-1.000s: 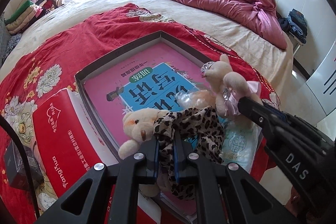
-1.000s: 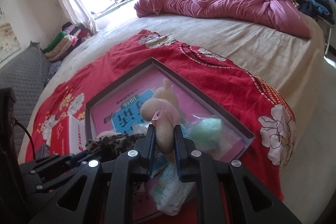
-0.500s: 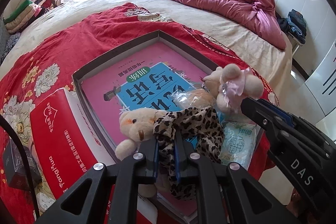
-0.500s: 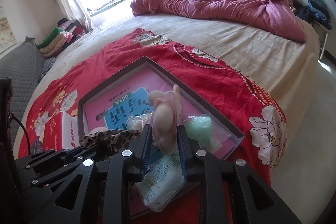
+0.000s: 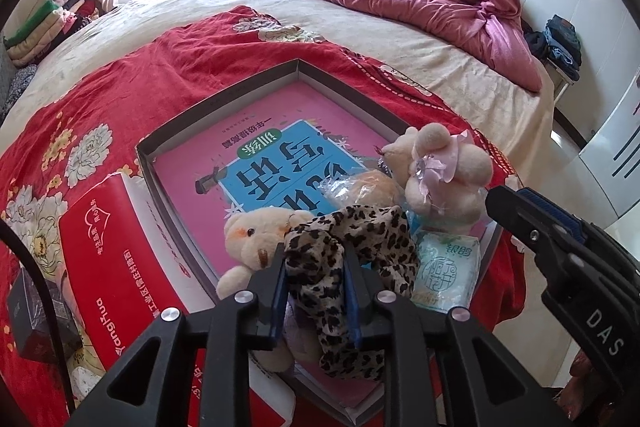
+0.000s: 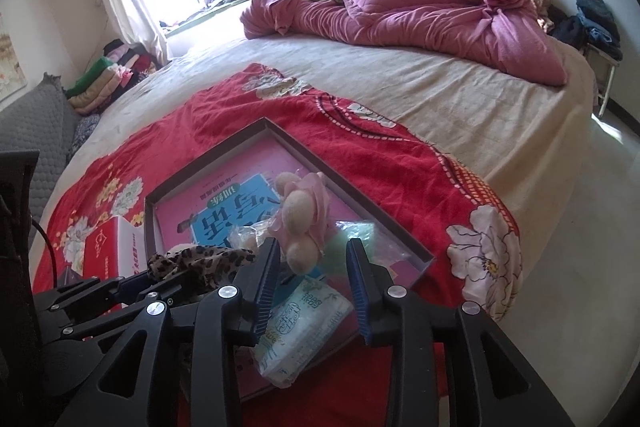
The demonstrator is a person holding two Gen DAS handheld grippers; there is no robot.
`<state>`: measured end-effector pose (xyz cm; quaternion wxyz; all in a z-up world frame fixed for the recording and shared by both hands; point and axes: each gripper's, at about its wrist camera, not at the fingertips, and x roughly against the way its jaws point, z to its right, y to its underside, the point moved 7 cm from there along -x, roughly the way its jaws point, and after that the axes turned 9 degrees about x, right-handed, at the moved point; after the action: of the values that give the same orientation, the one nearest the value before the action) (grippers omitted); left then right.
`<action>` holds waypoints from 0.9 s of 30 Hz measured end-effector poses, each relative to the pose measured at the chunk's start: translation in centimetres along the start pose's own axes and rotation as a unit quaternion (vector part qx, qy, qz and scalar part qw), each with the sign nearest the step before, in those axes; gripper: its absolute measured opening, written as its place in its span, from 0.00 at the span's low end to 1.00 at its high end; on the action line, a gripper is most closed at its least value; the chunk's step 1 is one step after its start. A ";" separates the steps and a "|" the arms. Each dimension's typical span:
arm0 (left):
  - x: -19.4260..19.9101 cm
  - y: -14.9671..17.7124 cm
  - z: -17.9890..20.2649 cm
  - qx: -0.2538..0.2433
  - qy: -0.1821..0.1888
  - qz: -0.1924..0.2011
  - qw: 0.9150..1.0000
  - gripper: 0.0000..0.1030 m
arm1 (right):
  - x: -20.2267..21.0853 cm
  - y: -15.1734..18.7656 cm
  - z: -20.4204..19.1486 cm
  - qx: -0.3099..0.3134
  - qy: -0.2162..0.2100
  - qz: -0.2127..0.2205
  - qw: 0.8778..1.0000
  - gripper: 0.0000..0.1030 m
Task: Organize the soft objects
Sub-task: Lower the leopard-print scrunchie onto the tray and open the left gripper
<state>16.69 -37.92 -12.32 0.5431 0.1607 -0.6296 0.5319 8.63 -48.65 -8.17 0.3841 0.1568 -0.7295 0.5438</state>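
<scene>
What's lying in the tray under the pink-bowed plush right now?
Under the pink-bowed plush the tray shows a pink book, a green bagged item and a tissue pack; anything directly beneath is covered.

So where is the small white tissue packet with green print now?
The white tissue packet lies at the tray's near right edge, below the pink-bowed plush, beside the leopard-print fabric.

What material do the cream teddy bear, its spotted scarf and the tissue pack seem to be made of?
Cream teddy bear: short plush fabric, matte and fuzzy at the edges. Spotted scarf: thin woven cloth, probably, since it drapes and creases between the left gripper fingers. Tissue pack: soft plastic film, slightly glossy, with printed characters and wrinkles.
</scene>
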 end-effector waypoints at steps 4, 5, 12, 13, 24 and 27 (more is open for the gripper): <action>0.2 0.1 0.3 -0.011 -0.003 0.000 1.000 0.36 | 0.6 0.0 0.1 -0.006 -0.001 0.005 1.000 0.41; 0.2 0.2 0.3 -0.012 -0.002 -0.002 1.000 0.36 | 0.7 0.0 0.2 -0.008 -0.001 0.005 1.000 0.41; 0.7 0.4 0.6 -0.015 0.001 -0.002 1.000 0.37 | 1.5 0.0 0.1 -0.007 -0.002 0.009 1.000 0.41; 0.8 0.4 0.6 -0.015 0.002 0.000 1.000 0.38 | 1.6 -0.1 0.2 -0.007 -0.001 0.010 1.000 0.41; 2.0 0.5 0.6 -0.016 0.006 0.012 1.000 0.53 | 2.8 -0.2 0.2 -0.004 0.004 0.019 1.000 0.48; 3.0 0.4 0.6 -0.016 0.010 0.023 1.000 0.59 | 3.2 -0.3 0.0 -0.001 0.003 0.022 1.000 0.52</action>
<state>15.00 -37.12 -9.83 0.5393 0.1325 -0.6363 0.5355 6.72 -48.18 -5.59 0.3750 0.1387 -0.7320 0.5516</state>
